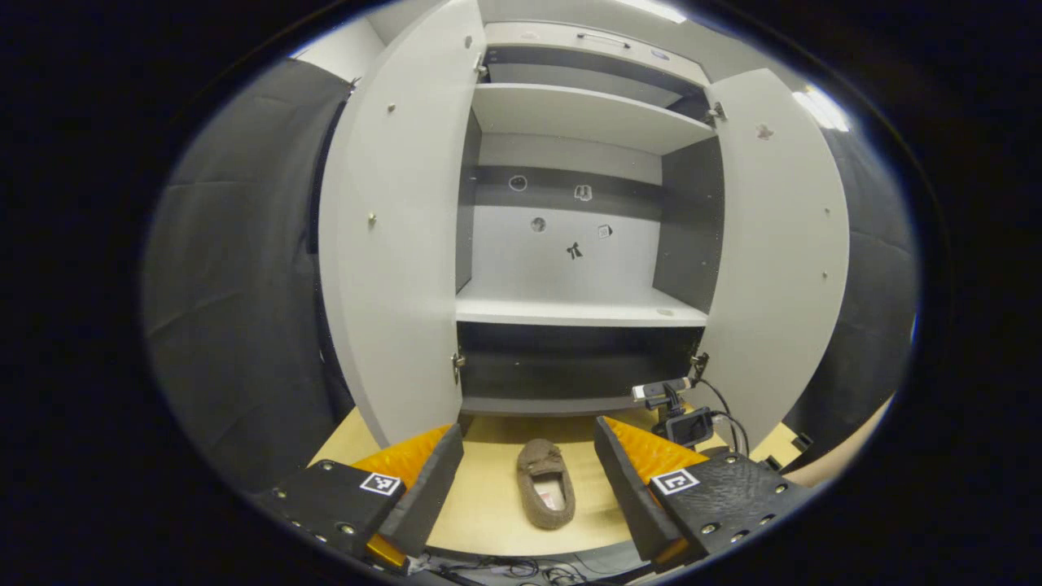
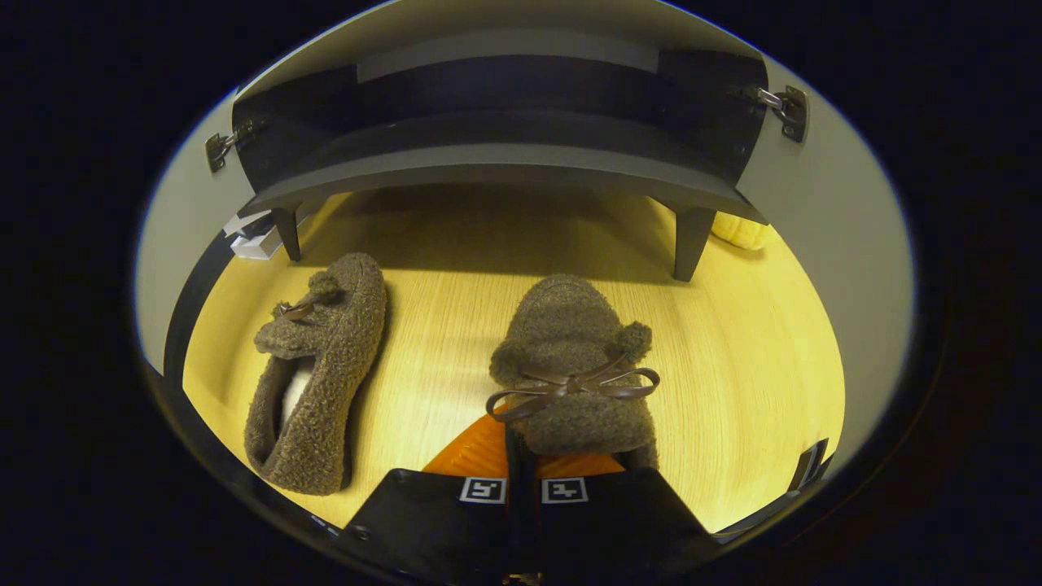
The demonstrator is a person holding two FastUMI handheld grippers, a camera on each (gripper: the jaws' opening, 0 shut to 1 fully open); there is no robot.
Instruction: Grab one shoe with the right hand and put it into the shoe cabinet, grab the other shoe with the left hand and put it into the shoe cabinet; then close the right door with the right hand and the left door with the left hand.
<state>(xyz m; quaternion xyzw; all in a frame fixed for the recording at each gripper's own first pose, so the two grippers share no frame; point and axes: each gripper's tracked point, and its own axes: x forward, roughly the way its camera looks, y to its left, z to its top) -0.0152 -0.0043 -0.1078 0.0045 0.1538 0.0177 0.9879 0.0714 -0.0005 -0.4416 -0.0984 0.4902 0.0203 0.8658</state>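
The grey shoe cabinet (image 1: 570, 309) stands open, its left door (image 1: 399, 244) and right door (image 1: 781, 244) both swung out and its shelves bare. One brown fuzzy slipper (image 1: 545, 484) lies on the wooden floor in front of it, between the spread fingers of my open left gripper (image 1: 529, 480). In the right gripper view this slipper (image 2: 317, 374) lies at the left. My right gripper (image 2: 514, 435) is shut on the rear rim of the other slipper (image 2: 570, 350), which has a brown bow and points its toe at the cabinet's base (image 2: 505, 163).
The cabinet stands on short dark legs (image 2: 688, 240), with a low gap beneath. A black device with cables (image 1: 684, 419) sits by the right door's foot, and a forearm (image 1: 842, 452) shows beyond it. A small white object (image 2: 252, 240) and a yellow one (image 2: 737, 232) lie near the legs.
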